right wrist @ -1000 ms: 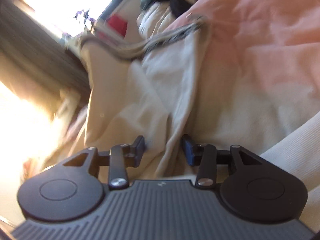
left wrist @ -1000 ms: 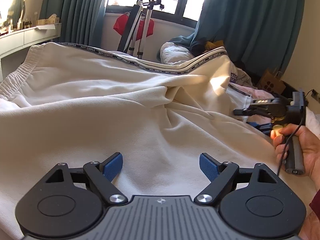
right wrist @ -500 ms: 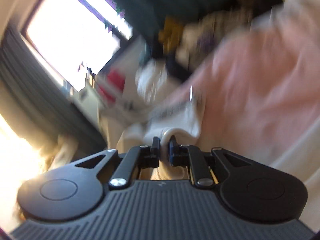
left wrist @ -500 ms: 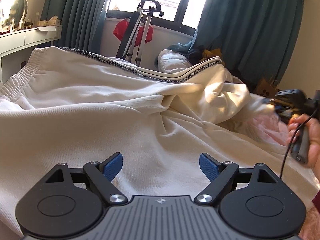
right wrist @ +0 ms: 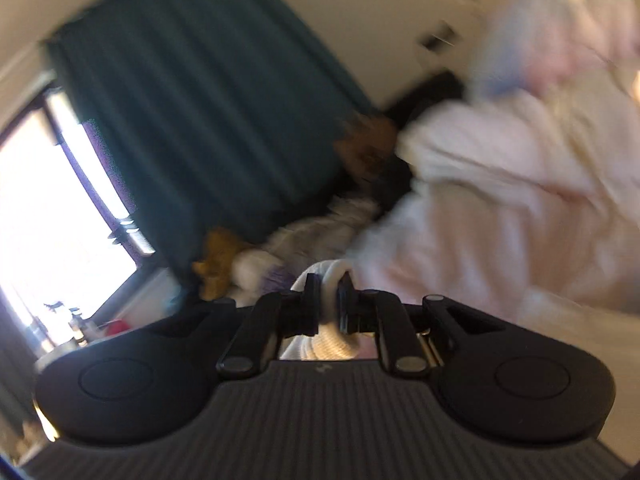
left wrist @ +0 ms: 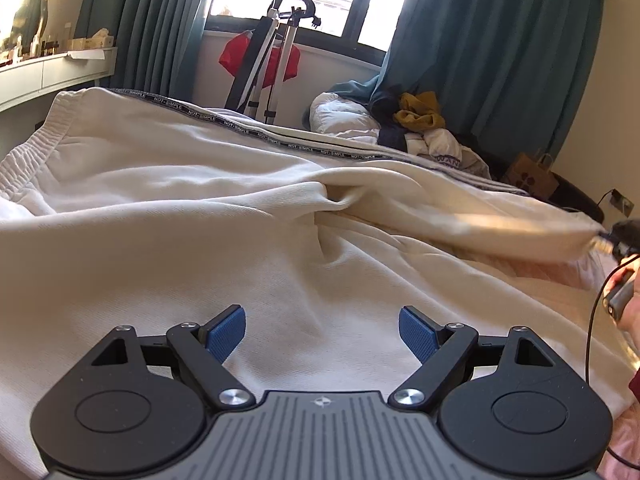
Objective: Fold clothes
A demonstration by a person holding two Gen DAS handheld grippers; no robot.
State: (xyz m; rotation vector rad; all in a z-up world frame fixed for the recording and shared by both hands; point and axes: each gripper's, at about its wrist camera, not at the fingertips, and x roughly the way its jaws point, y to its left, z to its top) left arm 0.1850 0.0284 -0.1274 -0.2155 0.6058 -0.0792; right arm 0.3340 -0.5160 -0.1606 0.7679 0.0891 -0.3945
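Cream trousers (left wrist: 200, 208): they lie spread across the bed, covering most of it; the elastic waistband sits at the bed's left edge, and a dark lettered stripe runs along the far side toward the window.
Trouser leg: one leg stretches taut toward the bed's right edge, lifted off the pink bedding (left wrist: 560, 276) there.
Left claw (left wrist: 322, 330): I hold it over the near part of the cream cloth, blue pads (left wrist: 226, 332) spread wide with nothing between them; I cannot tell whether the pads touch the fabric below.
Right claw (right wrist: 329, 298): my jaws have just been closing and now stand narrow, pinching a rolled fold of the cream hem between them; the cloth bulges out above and below the pads.
Right hand (left wrist: 630, 308): in the left wrist view it shows at the right edge of the picture, gripping the handle, a black cable hanging from it.
Right wrist view: blurred; teal curtain (right wrist: 208, 120) and a heap of clothes (right wrist: 256, 260) show beyond the claw.
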